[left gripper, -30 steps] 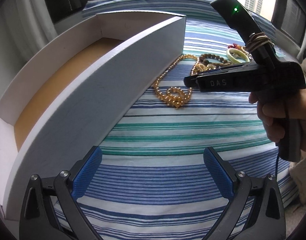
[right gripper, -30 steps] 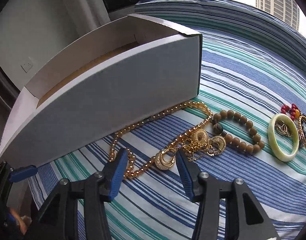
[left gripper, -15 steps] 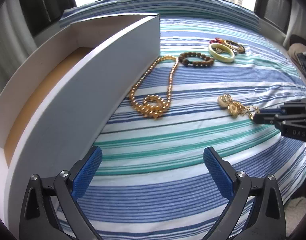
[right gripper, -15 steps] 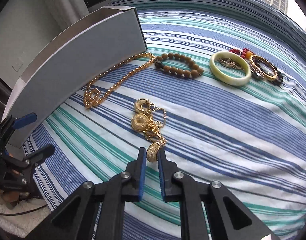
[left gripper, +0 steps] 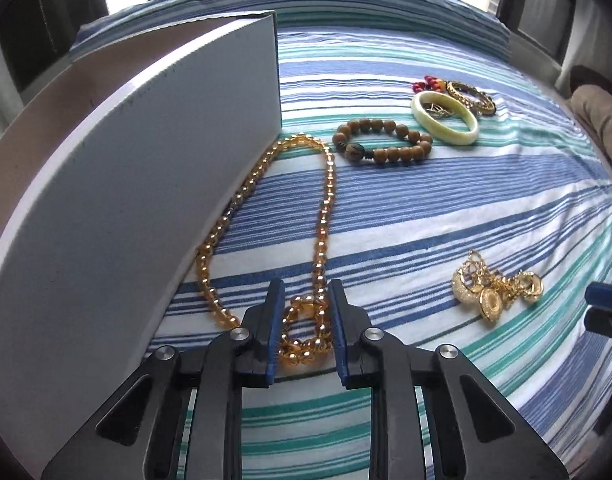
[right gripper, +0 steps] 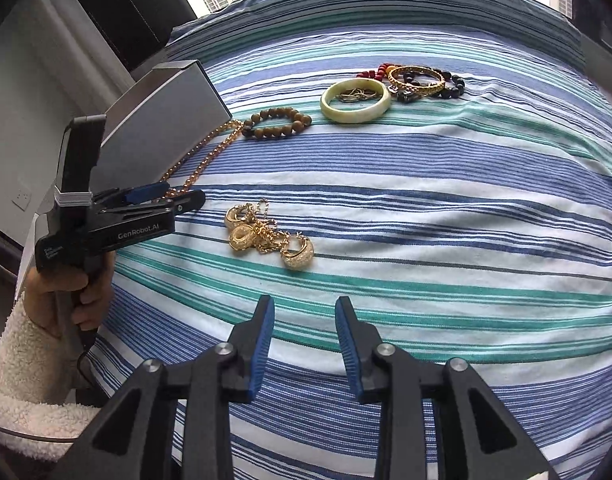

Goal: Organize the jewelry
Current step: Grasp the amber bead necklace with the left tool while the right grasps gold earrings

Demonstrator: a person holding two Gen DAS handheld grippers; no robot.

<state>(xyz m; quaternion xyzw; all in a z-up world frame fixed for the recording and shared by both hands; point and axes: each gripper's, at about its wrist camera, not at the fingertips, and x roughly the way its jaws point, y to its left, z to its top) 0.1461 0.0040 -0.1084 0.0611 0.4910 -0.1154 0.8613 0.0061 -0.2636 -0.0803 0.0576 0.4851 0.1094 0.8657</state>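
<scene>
— So, which step are you on?

— Picking up the amber bead necklace (left gripper: 326, 216). It lies on the striped bed (left gripper: 426, 208) right along the wall of the white box (left gripper: 146, 184), and its bunched lower end sits between the fingers of my left tongs (left gripper: 304, 330). Those jaws have just been closing, and they stand narrow around the coil now, though I cannot tell whether the pads are pressing on the beads yet.

— And your other hand?

— My right tongs (right gripper: 304, 338) have just been opening and hold nothing; they hover over bare bedding, with the cluster of gold earrings (right gripper: 268, 236) lying free a little ahead of them (apart from the necklace, which I judge makes the lift cleaner).

— What does the next move call for?

— Finishing the squeeze on the coil, I'd say, then lifting high enough for the long strand to clear the box wall before lowering it inside. The rest, namely the wooden bead bracelet (left gripper: 382, 142), the pale green bangle (left gripper: 446, 124) and the gold bangle (right gripper: 416, 78), wait farther up the bed.
</scene>
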